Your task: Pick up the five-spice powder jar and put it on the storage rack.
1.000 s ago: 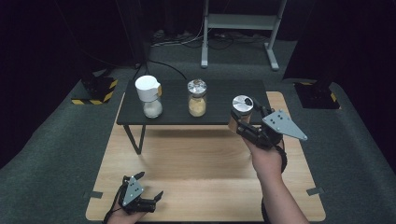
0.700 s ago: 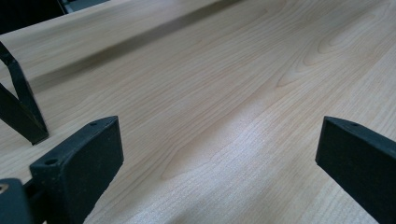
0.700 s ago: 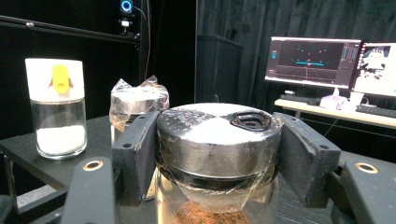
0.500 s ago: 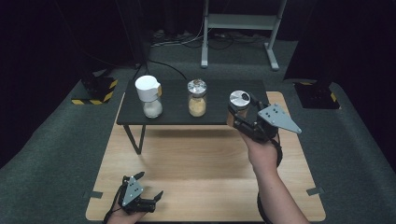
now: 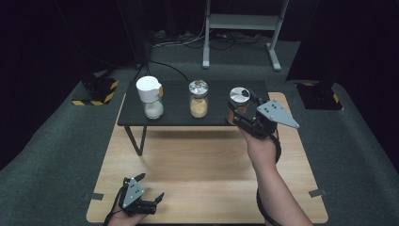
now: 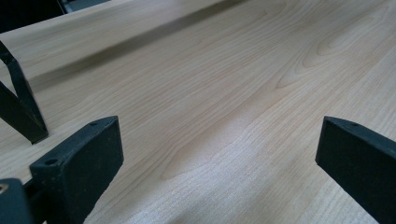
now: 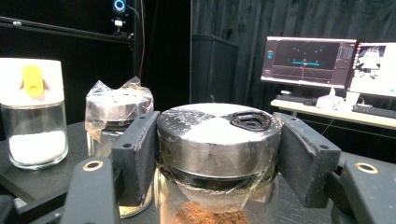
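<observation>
My right gripper (image 5: 240,111) is shut on a glass jar (image 5: 239,96) with a silver lid and brown contents, at the right end of the black shelf (image 5: 174,104). In the right gripper view both pads (image 7: 140,154) press on the jar (image 7: 217,135) just under its lid. Whether its base rests on the shelf I cannot tell. My left gripper (image 5: 151,187) lies open on the wooden table (image 5: 197,165) near the front left corner. Bare wood (image 6: 219,116) shows between its jaws.
Two more jars stand on the shelf: one with a white lid and white powder (image 5: 149,97) (image 7: 32,116) at the left, and one with a foil-covered top and yellowish contents (image 5: 198,99) (image 7: 116,109) in the middle. Monitors (image 7: 308,60) glow beyond the table.
My right gripper has carried the silver-lidded jar a little farther back over the shelf's right end. The left gripper has stayed where it was.
</observation>
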